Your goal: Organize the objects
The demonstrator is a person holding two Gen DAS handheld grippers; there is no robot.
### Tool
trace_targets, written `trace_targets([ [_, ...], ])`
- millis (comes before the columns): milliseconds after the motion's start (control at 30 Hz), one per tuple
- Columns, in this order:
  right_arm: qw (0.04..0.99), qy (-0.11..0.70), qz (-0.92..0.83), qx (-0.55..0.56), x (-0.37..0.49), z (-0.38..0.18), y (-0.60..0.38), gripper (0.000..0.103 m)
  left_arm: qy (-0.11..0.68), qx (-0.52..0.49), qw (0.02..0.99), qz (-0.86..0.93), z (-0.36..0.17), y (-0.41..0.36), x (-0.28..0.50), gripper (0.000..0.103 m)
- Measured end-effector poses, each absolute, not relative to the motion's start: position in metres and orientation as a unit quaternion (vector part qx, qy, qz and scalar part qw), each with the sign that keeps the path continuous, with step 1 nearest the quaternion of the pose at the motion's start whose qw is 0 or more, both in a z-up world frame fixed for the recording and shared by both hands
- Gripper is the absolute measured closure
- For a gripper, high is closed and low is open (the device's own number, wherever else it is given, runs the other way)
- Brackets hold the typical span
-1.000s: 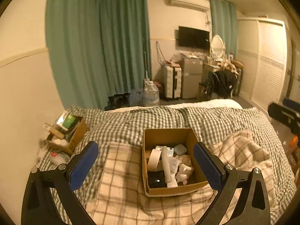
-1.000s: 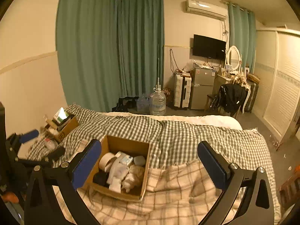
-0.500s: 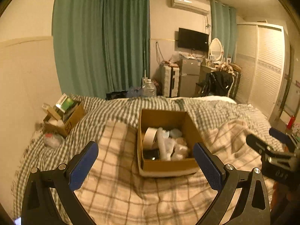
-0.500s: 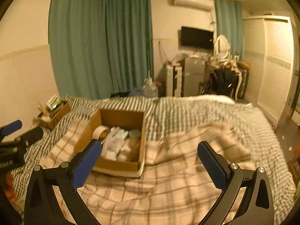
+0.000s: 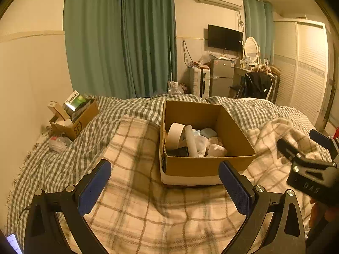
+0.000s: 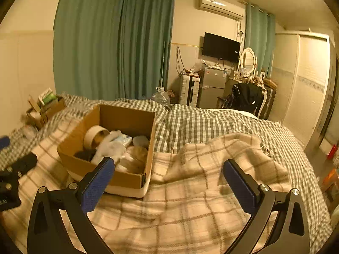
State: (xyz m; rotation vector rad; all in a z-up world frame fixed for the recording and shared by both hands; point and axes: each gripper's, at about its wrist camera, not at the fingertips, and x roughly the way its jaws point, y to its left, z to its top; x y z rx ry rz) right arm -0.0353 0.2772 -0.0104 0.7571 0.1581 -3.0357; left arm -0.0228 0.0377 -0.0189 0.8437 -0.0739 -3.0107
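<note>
An open cardboard box (image 5: 208, 166) sits on a plaid blanket (image 5: 135, 201) on the bed. It holds a tape roll (image 5: 174, 135), a white tube (image 5: 190, 141), a black item and white crumpled things. The box also shows in the right wrist view (image 6: 110, 116). My left gripper (image 5: 165, 182) is open and empty, just in front of the box. My right gripper (image 6: 168, 180) is open and empty, to the right of the box above the blanket. The right gripper shows at the right edge of the left wrist view (image 5: 307, 160).
A second cardboard box (image 5: 74, 118) with packets stands at the bed's far left by the wall, with a plastic bag (image 5: 59, 144) next to it. A green checked cover (image 6: 211, 122) spreads behind. A fridge, suitcase, chair and wardrobe stand beyond the bed.
Both grippers have come lower and closer to the bed and the box. The right gripper has come into the left wrist view at the right edge. Both stay open.
</note>
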Motion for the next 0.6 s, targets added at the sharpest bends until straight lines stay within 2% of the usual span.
trace_targets([
  [233, 0.012, 0.075, -0.968, 0.24, -0.0329, -0.0123, 0.2663, 0.0, -0.024, 0.27, 0.009, -0.962, -0.0173, 0.0366, -0.0213, 0.0],
  [600, 0.017, 0.062, -0.969, 0.239, -0.0298, -0.0081, 0.2673, 0.0, -0.025, 0.269, 0.009, -0.963, -0.0152, 0.0347, -0.0205, 0.0],
])
